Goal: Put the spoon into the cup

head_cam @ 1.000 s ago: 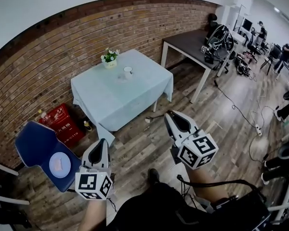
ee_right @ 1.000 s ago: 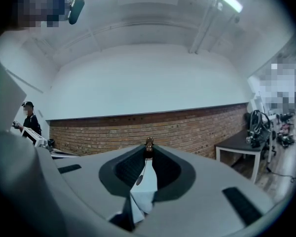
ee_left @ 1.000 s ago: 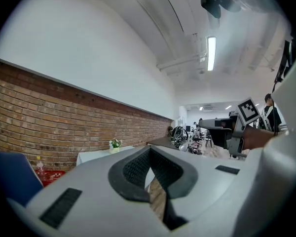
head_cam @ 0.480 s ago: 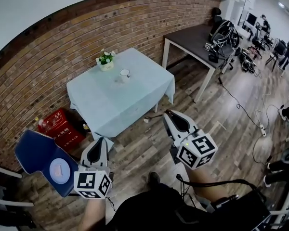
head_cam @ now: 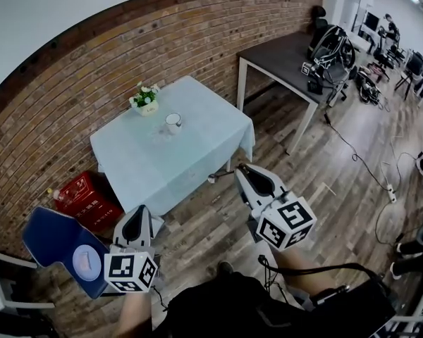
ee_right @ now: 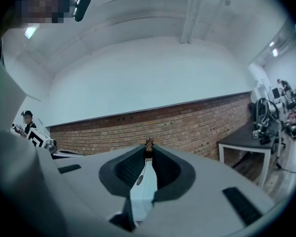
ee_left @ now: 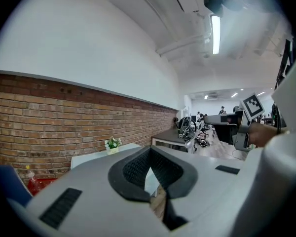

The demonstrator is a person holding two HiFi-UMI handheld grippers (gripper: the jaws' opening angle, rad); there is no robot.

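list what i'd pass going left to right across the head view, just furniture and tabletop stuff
blue chair → flower pot → cup → dark table

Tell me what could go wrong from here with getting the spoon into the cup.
1. The right gripper pinches the spoon only near its handle end, with the bowl hanging loose, so it may swing or slip.
2. The cup sits toward the wall side of the table, near the flower pot. Reaching across could knock either over.
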